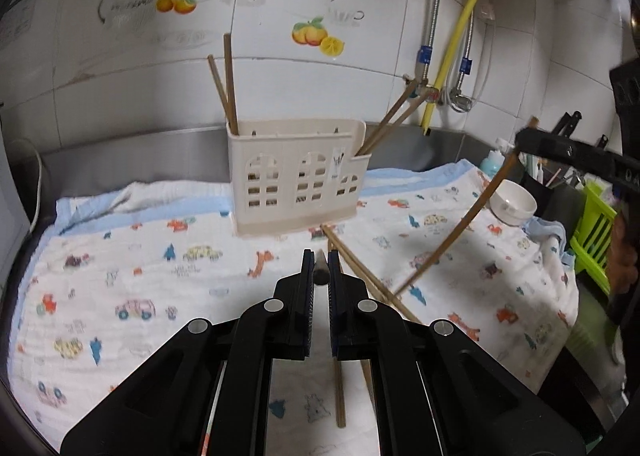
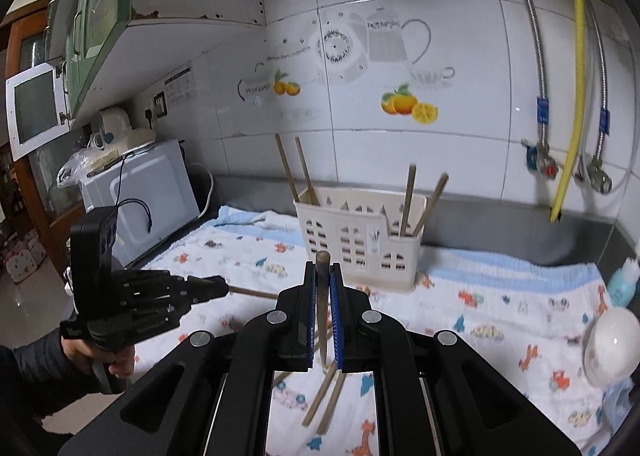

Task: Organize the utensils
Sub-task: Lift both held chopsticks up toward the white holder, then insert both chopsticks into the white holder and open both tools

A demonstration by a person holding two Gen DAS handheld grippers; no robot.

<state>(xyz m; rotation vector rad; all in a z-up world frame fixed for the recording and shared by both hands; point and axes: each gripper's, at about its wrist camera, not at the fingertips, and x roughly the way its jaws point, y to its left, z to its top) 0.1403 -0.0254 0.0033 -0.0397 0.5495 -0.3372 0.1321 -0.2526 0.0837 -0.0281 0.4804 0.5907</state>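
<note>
Two grippers in view, each clamped on one chopstick. Left gripper (image 1: 321, 261): jaws nearly together, the butt end of a brown chopstick (image 1: 321, 270) pinched between the pads and seen end-on in its own camera. From the right wrist view that stick (image 2: 252, 292) pokes out sideways from the left gripper (image 2: 218, 288), above the cloth. A hand (image 2: 96, 354) in a dark sleeve holds the left tool by its handle.

Right gripper (image 2: 321, 274): jaws closed on a chopstick (image 2: 322, 296) that stands roughly upright between the pads, its top end above the fingertips. In the left wrist view the same stick (image 1: 452, 240) hangs down in a long slant from the right gripper (image 1: 524, 136) at the frame's right edge.

Cream plastic utensil holder (image 1: 298, 184) stands on a printed cloth (image 1: 132, 276) spread over the counter, near the steel backsplash. Four chopsticks already stand in it: a pair in the left compartment (image 1: 228, 92), a pair leaning out of the right one (image 1: 390, 116).

Loose chopsticks (image 1: 356, 268) lie on the cloth in front of the holder, crossing one another; exact count unclear.

White bowl (image 1: 513, 204) sits at the cloth's right edge.
</note>
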